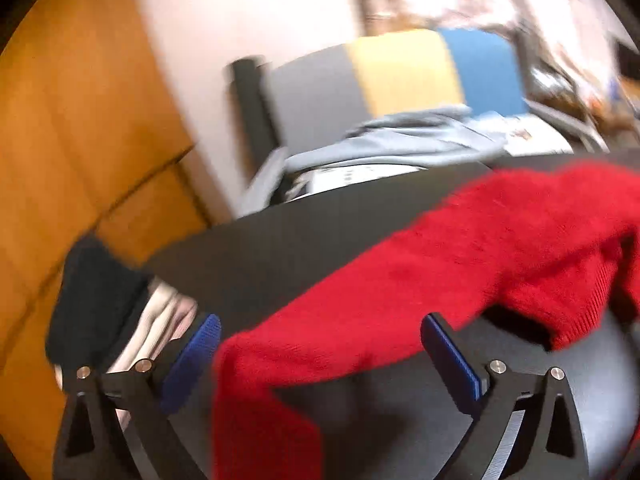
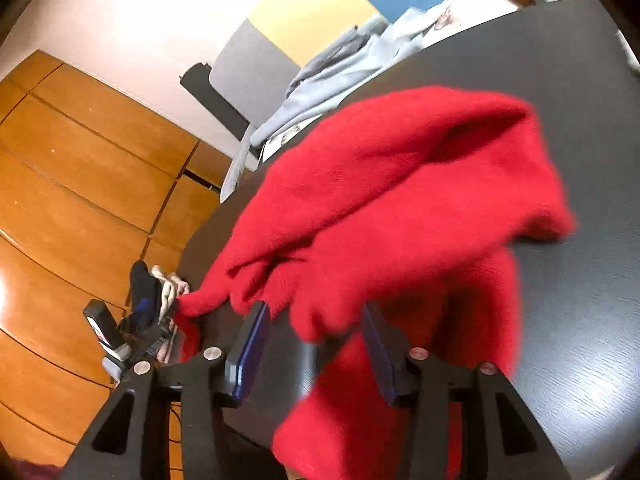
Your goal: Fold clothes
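Observation:
A fuzzy red sweater (image 1: pixel 460 248) lies bunched on a dark round table (image 1: pixel 280 240). In the left wrist view my left gripper (image 1: pixel 320 360) is open, its blue pads on either side of a red sleeve that hangs over the table's near edge. In the right wrist view the sweater (image 2: pixel 400 200) is heaped in front of my right gripper (image 2: pixel 316 344), which is open with red fabric lying between its blue pads. The left gripper (image 2: pixel 160 332) also shows at the table's left edge, by the sleeve end.
A light grey-blue garment (image 2: pixel 340 72) lies on a chair beyond the table, with grey, yellow and blue panels (image 2: pixel 316 12) behind it. Black and white clothes (image 1: pixel 104 300) sit at the table's left edge. Orange wooden floor (image 2: pixel 80 200) is to the left.

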{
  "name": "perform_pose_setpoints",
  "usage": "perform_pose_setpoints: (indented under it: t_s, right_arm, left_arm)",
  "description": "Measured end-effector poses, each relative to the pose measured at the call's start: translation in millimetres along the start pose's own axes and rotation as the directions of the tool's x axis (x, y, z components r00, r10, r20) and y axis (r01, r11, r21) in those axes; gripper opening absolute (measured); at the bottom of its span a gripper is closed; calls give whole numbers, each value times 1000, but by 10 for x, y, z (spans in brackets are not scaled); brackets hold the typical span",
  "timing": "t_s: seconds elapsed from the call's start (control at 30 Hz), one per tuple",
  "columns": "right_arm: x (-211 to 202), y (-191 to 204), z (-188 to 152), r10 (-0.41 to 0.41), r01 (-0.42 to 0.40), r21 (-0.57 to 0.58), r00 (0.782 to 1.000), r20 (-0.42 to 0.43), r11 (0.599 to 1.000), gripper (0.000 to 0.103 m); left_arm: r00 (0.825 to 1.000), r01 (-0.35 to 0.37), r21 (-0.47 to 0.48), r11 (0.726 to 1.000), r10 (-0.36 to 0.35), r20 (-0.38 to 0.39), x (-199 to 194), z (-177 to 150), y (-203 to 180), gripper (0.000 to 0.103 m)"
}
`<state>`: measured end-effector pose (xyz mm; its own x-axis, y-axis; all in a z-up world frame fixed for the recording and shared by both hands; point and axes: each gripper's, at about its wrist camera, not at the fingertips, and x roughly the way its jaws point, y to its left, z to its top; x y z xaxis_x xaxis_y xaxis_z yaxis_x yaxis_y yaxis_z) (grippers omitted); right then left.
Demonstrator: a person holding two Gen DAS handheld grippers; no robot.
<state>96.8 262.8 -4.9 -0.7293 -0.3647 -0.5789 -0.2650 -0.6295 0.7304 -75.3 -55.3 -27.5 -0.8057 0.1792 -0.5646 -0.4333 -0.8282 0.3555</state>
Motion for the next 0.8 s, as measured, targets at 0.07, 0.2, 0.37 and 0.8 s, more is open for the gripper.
perform_pose_setpoints:
  t_s: [0.07,0.2,0.37,0.8]
  right_arm:
    - [318,-53,61,-57,58,27,998,-22,998,48]
    - [587,-377,-6,-84,93,188,995,-55,978,49]
    - [606,-609,4,-14,4,289,999,34,957,16]
    - [-129,-261,76,-111,107,38,988,111,994,38]
  left_arm:
    - [1000,25,88,996,-26,10,100,45,-285,101]
    - [1000,16,188,982,-11,-28,444,140,-680,101]
    - [984,113,106,988,-96,-148,888,154,-790,66]
    - [972,218,-128,967,-227,-56,359,420,-143,4]
